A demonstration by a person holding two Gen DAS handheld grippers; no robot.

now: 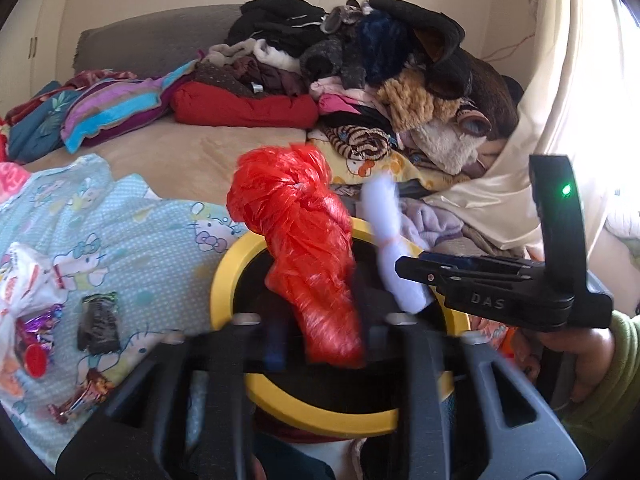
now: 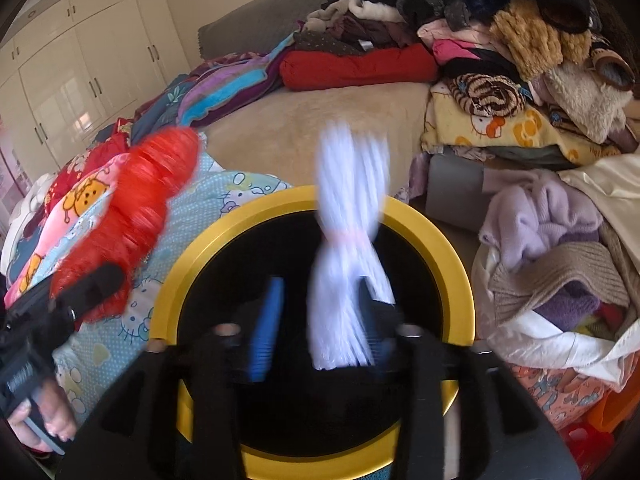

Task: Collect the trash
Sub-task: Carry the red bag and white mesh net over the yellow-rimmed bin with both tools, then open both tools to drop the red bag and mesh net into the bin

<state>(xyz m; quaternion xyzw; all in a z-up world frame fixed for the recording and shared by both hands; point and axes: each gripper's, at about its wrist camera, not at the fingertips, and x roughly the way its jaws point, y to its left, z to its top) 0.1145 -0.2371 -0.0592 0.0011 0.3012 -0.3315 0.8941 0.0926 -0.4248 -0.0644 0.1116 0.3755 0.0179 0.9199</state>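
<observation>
Both your grippers, left [image 1: 320, 332] and right [image 2: 320, 344], stand unclenched over the yellow-rimmed black bin [image 2: 460, 248]; crumpled red plastic bag [image 1: 304, 240] and white tied bag [image 2: 348, 248] are dropping in.

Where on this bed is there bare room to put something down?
The tan blanket is bare between the red folded cloth and the yellow-rimmed bin. Crowded: the clothes pile on the right, and the blue cartoon sheet on the left, strewn with wrappers.

White bundle [image 2: 352, 248] between parted right gripper [image 2: 320, 328] fingers, above yellow-rimmed bin [image 2: 460, 240].
</observation>
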